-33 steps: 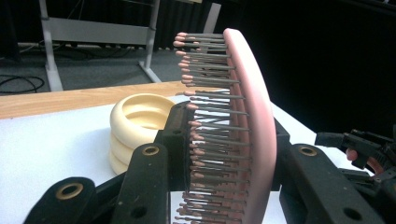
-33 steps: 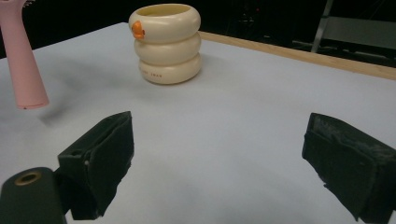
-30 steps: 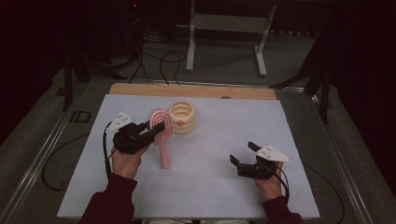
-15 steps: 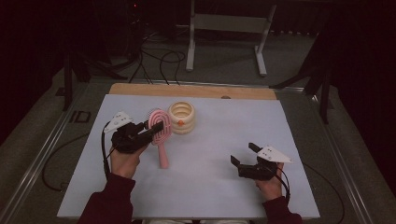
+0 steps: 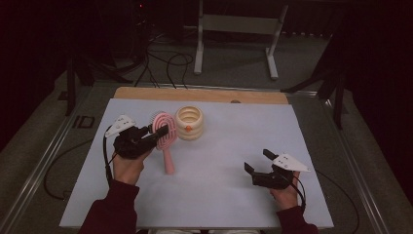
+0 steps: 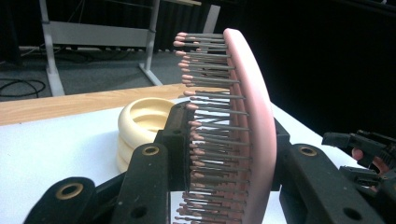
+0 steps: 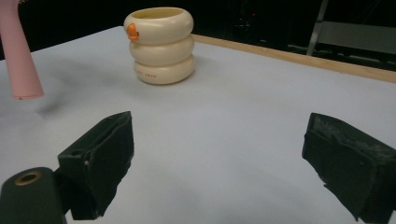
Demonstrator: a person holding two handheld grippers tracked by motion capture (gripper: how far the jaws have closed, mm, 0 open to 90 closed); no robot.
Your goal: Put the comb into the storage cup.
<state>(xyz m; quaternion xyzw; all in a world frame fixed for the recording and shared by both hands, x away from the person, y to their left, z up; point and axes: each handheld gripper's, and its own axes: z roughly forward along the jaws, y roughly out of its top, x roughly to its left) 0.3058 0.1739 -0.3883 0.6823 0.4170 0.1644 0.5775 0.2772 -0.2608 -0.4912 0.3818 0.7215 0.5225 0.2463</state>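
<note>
A pink hairbrush (image 5: pixel 168 155) is gripped by its oval head in my left gripper (image 5: pixel 163 134), whose jaws press on the bristle side and the back (image 6: pixel 254 140). The handle (image 7: pixel 21 60) hangs down with its tip a little above the white mat, casting a shadow. A cream ribbed cup (image 5: pixel 189 123) with an orange spot stands just right of the brush head (image 6: pixel 140 126) (image 7: pixel 161 44). My right gripper (image 5: pixel 257 161) rests low at the near right, open, with nothing between its pads (image 7: pixel 219 154).
The white mat (image 5: pixel 229 146) covers a wooden board whose far edge (image 5: pixel 204 95) shows behind the cup. Metal rails run along both table sides. A grey stand (image 5: pixel 234 29) and cables lie on the floor beyond.
</note>
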